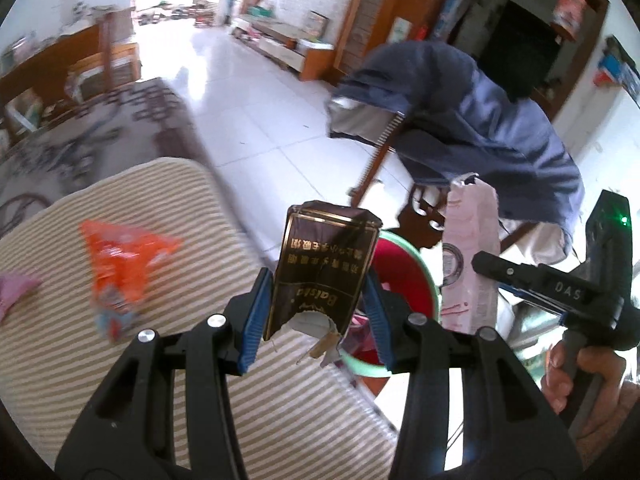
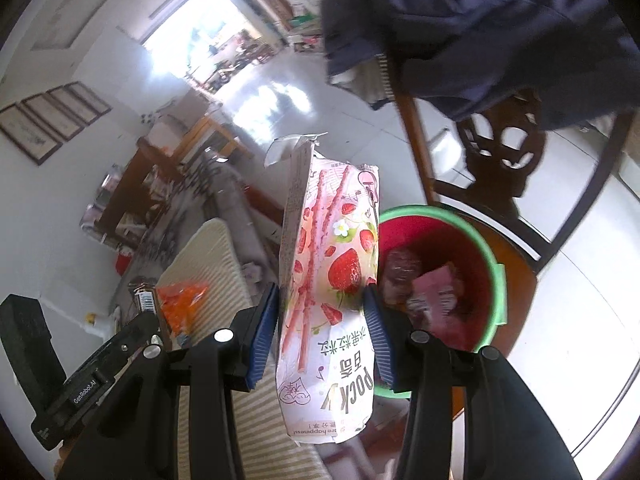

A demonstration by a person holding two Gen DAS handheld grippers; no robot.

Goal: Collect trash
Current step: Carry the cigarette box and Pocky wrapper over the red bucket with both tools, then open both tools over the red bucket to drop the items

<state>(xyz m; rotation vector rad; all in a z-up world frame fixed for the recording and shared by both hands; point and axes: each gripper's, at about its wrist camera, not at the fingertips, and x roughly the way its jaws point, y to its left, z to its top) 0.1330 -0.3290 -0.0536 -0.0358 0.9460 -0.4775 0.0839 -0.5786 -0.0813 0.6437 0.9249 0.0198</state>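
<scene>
Glossy brown carton in left claw; pink box in right claw.

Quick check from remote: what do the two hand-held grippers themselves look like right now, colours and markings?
Both are black plastic with silver pivot screws and ribbed blue pads on two fingers. The left hand-held gripper matches the right hand-held gripper. Seen from the left wrist, the right unit's body shows "OAS" lettering and a green LED; the left's body reads "GenRobot.AI".

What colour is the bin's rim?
Green, around a red bin; the right wrist view shows it best.
</scene>
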